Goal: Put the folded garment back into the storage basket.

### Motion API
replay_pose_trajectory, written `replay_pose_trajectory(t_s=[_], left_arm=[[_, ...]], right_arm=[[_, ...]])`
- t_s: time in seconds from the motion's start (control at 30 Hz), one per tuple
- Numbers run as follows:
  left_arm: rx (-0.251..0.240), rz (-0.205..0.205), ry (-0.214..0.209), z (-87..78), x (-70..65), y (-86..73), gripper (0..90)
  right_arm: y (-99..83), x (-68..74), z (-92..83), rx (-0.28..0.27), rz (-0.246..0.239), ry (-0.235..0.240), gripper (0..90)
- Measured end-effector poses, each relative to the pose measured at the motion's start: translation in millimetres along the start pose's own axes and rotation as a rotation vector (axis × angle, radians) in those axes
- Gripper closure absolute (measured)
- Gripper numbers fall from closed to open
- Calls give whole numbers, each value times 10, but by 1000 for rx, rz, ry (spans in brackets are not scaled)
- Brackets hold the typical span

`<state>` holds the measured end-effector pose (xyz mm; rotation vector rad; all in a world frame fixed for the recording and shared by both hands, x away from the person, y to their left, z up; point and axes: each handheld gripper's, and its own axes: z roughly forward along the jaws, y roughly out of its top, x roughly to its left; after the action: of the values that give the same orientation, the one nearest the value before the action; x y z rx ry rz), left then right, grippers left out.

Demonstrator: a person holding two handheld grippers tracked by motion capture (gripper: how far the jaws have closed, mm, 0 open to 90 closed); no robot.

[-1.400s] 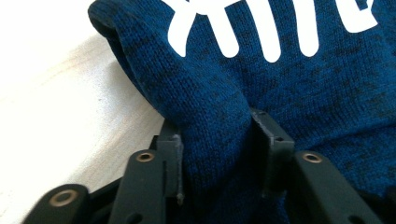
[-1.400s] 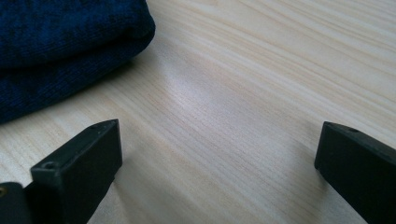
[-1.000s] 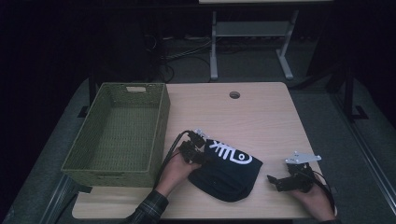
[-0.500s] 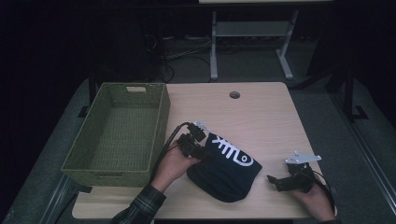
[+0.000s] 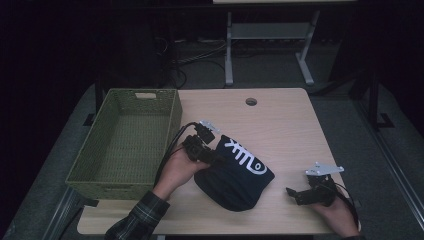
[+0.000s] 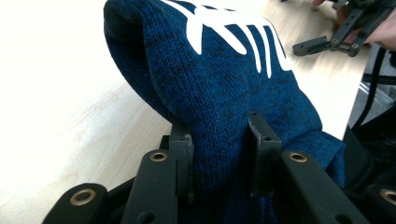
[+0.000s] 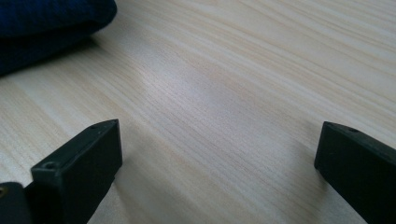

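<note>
A dark blue knit hat point(image 5: 235, 175) with a white logo lies on the wooden table point(image 5: 280, 120), its left edge lifted off the surface. My left gripper point(image 5: 212, 156) is shut on that edge; in the left gripper view the knit point(image 6: 224, 93) is pinched between both jaws and hangs from them. My right gripper point(image 5: 295, 194) rests low near the table's front right, apart from the hat. Its jaws stand wide open over bare wood point(image 7: 224, 116), and the hat's edge point(image 7: 51, 28) shows at the upper left of the right gripper view.
A green woven basket point(image 5: 100, 165) stands on the table's left side, just left of my left hand. A round cable hole point(image 5: 251, 101) marks the far middle of the tabletop. Beyond the table are a metal stand point(image 5: 270, 35) and cables on the floor.
My left gripper has risen and drawn the hat's left edge up, so the hat stands more bunched. The right gripper has kept still.
</note>
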<state>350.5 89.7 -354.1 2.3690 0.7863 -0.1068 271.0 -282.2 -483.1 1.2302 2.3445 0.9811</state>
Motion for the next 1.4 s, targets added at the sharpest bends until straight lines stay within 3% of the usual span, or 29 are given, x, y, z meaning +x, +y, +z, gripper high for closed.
replay_pose_trajectory(t_s=[0.63, 1.4], left_arm=[[-26, 14, -27, -382, -12, 75, 685], [-59, 7, 18, -1022, 41, 68, 685]], right_arm=[[0, 0, 0, -1, 0, 0, 4], [4, -4, 3, 0, -3, -4, 5]])
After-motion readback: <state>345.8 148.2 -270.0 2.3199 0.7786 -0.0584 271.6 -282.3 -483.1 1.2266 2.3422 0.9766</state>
